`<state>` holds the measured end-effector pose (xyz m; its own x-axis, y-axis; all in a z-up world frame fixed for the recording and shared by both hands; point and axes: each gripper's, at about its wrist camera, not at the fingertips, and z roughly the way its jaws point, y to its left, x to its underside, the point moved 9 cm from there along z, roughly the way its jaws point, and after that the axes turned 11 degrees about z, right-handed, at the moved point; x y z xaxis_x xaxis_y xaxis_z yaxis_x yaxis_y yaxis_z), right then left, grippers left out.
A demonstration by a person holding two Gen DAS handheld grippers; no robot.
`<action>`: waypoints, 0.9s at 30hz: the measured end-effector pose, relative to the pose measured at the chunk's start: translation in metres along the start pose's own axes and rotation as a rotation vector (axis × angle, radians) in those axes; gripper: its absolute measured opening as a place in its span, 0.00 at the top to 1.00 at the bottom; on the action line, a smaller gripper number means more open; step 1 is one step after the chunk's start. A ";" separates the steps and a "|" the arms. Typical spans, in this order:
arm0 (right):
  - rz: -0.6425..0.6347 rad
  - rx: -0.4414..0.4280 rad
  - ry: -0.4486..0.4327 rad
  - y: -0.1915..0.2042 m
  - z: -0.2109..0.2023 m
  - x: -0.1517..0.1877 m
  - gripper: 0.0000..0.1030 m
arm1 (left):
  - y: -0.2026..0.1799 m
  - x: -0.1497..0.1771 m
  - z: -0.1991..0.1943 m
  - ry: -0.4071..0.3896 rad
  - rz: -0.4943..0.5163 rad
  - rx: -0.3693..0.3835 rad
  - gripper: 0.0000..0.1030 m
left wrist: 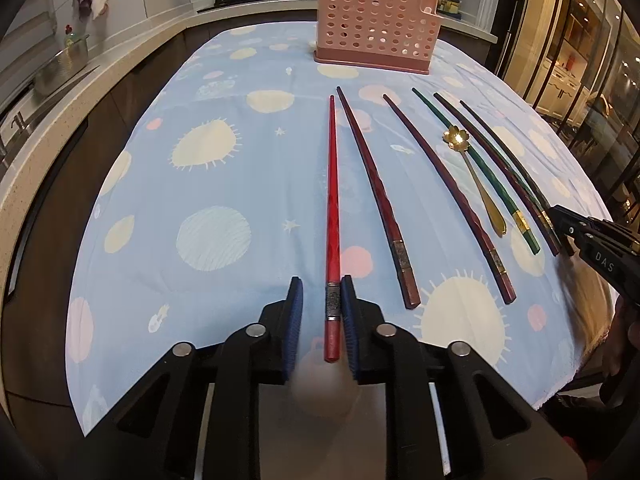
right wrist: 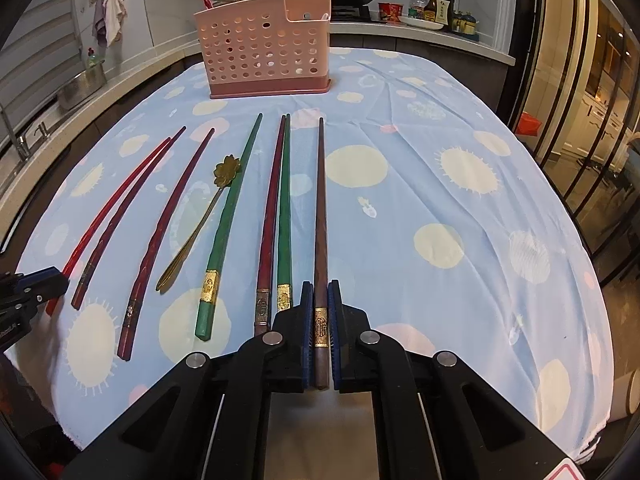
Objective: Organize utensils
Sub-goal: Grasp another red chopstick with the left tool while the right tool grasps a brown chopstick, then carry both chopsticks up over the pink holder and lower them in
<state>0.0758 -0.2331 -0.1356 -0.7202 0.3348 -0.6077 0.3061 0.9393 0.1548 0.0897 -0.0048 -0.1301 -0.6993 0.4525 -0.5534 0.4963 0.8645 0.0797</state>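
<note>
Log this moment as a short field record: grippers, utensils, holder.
left gripper: open, pads straddling the bright red chopstick, gap on one side
right gripper: shut on brown chopstick
loose on tablecloth: maroon and green chopsticks, gold flower spoon
pink utensil holder: upright at far end, one red utensil already inside

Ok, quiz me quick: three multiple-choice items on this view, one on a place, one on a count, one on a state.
1. The gold spoon lies: A on the floor; B between a maroon chopstick and a green chopstick; C on the stove.
2. Green chopsticks lying out: A one; B two; C four.
3. The left gripper is: A shut on the spoon; B away from everything; C open around the red chopstick.
B: the right wrist view shows it flanked so. B: two green shafts show. C: a gap shows beside one pad.
</note>
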 end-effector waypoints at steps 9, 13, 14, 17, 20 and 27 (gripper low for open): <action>0.029 -0.030 -0.024 -0.001 -0.016 -0.006 0.93 | -0.002 -0.006 -0.010 -0.013 -0.017 0.057 0.93; 0.032 -0.045 -0.072 0.000 -0.032 -0.021 0.93 | 0.004 -0.022 -0.025 -0.058 -0.024 0.056 0.93; 0.033 -0.052 -0.086 0.001 -0.036 -0.026 0.93 | 0.005 -0.027 -0.030 -0.075 -0.026 0.055 0.93; 0.031 -0.065 -0.135 0.003 -0.049 -0.045 0.93 | 0.009 -0.047 -0.044 -0.132 -0.029 0.060 0.93; 0.029 -0.081 -0.182 0.006 -0.061 -0.066 0.93 | 0.015 -0.069 -0.057 -0.186 -0.024 0.049 0.93; 0.035 -0.137 -0.293 0.013 -0.085 -0.128 0.93 | 0.031 -0.131 -0.082 -0.315 -0.014 0.022 0.93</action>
<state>0.1187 -0.2571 0.0102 -0.4951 0.3499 -0.7952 0.2264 0.9357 0.2707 0.1541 -0.0194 0.0133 -0.5139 0.3471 -0.7845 0.5013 0.8636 0.0538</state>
